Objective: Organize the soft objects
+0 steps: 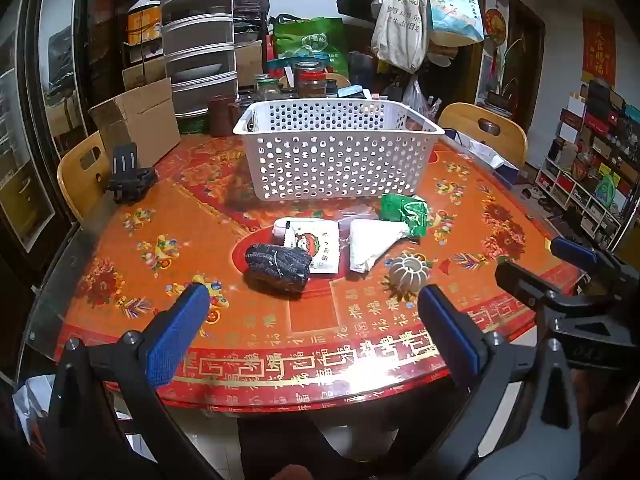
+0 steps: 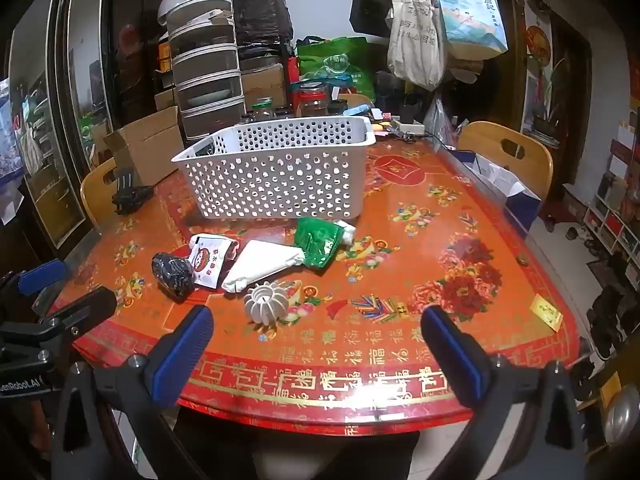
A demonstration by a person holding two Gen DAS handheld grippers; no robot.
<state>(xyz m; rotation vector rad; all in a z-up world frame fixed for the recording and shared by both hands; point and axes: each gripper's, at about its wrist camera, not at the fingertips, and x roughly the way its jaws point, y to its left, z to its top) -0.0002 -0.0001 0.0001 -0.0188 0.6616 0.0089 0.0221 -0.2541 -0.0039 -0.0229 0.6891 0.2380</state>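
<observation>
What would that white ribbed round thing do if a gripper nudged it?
The ribbed ball looks rounded underneath, so it would probably roll or rock on the glossy table. Its thin open ribs suggest that it is light and squashes easily.

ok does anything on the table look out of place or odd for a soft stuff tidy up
One thing stands out: the white ribbed ornament near the table's front edge looks rigid, unlike the soft black bundle, the printed white pouch, the white cloth and the green packet. None of these are in the white basket yet. Nothing looks spilled or damaged.
</observation>
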